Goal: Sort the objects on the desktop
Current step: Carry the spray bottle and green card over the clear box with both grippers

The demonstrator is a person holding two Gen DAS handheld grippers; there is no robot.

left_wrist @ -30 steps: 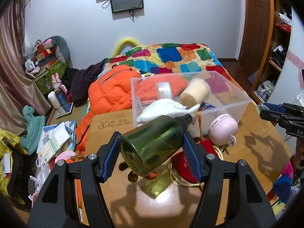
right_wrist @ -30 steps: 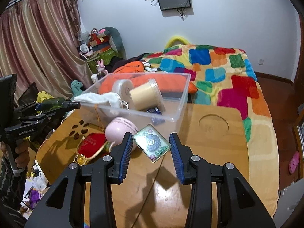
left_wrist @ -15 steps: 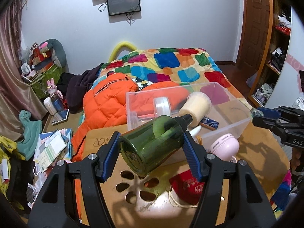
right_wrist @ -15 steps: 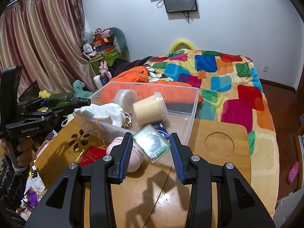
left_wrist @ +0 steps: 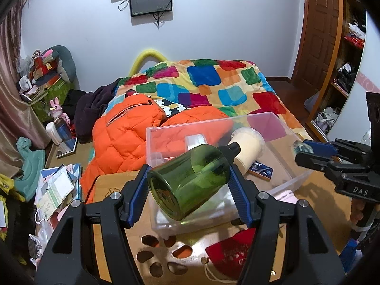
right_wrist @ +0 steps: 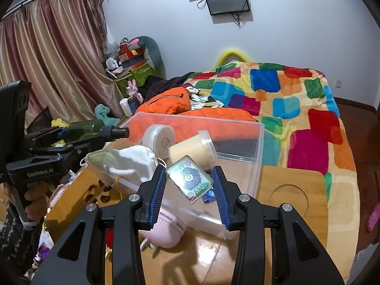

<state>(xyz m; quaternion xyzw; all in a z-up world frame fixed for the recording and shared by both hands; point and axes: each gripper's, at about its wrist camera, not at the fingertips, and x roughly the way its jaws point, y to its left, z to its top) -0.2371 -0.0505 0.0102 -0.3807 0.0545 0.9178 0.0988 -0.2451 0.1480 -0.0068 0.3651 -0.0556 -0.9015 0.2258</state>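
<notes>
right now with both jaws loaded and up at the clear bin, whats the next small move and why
Probably ease the left gripper a little further forward and down, then let go. Its green bottle lies tilted with the black cap over the near wall of the clear bin, most of the body short of it. The right gripper grips the floral case over the bin, so it could follow.
</notes>
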